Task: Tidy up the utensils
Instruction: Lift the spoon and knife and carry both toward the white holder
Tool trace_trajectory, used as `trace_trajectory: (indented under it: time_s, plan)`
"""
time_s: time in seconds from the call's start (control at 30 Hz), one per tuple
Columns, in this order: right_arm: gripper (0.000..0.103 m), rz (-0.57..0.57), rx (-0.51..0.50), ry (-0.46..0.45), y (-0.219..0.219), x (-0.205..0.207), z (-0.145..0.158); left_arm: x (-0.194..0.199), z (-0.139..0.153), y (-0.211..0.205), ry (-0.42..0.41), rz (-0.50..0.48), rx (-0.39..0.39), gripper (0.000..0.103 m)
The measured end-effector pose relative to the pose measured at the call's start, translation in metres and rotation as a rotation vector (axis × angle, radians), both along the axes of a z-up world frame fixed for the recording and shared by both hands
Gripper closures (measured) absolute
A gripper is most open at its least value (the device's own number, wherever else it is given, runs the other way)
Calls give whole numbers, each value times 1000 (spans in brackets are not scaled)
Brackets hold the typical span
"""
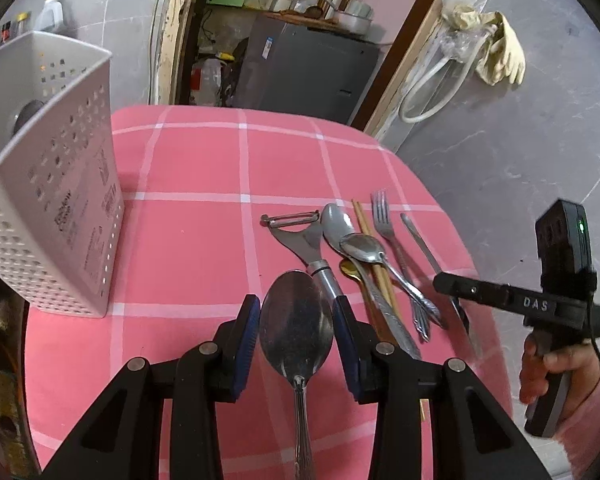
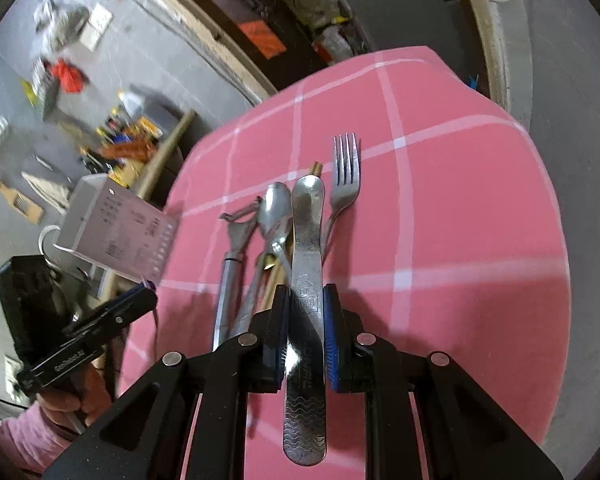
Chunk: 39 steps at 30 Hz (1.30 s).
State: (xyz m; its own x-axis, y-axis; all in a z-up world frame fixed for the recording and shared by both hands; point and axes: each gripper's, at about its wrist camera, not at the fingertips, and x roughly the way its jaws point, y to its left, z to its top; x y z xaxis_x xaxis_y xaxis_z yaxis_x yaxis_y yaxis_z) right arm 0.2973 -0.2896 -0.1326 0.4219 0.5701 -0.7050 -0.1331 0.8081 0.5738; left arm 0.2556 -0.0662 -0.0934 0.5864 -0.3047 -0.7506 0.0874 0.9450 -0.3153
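Grey tiled walls (image 1: 500, 168) flank a wood-framed doorway (image 1: 404, 60) onto a cluttered storeroom holding a dark cabinet (image 1: 304, 64).

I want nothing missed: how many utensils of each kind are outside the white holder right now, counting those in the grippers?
Spoons: 4 (large spoon in the left gripper, grey spoon, steel spoon, gold spoon, partly hidden)
Fork: 1
Knife: 1, in the right gripper
Peeler: 1
Chopsticks: 2
Total: 9
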Motion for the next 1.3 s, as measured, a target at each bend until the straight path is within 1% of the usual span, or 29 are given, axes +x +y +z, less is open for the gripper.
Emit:
trace_trajectory:
  time_s: [0.1,0.23,0.43,0.53,0.67,0.83,0.93,1.07,1.2,1.3]
  plan:
    - [88,-43,61,-24,-2,-14,2,-5,5,2,-16,-5,-3,68]
    - [88,-78,118,-89,4,-32,10,-13,13,4,-56,-10,0,68]
    - [88,-76,171,-197,14,-37,31,-25,37,14,-146,23,-2,68]
    - [88,-58,178,-246,24,-31,46,-26,54,23,-200,64,-14,68]
    - [88,-40,192,-283,35,-29,60,-23,69,33,-243,104,-25,68]
    - [88,-19,216,-331,49,-23,80,-24,91,48,-294,132,-31,68]
    - [88,-5,240,-369,62,-13,93,-24,109,57,-318,144,-35,68]
    - [88,4,292,-436,83,3,115,-23,142,78,-364,168,-40,68]
    - [88,9,355,-500,113,20,135,-23,175,103,-428,215,-16,68]
    - [88,21,385,-544,141,31,146,-22,194,122,-472,258,24,68]
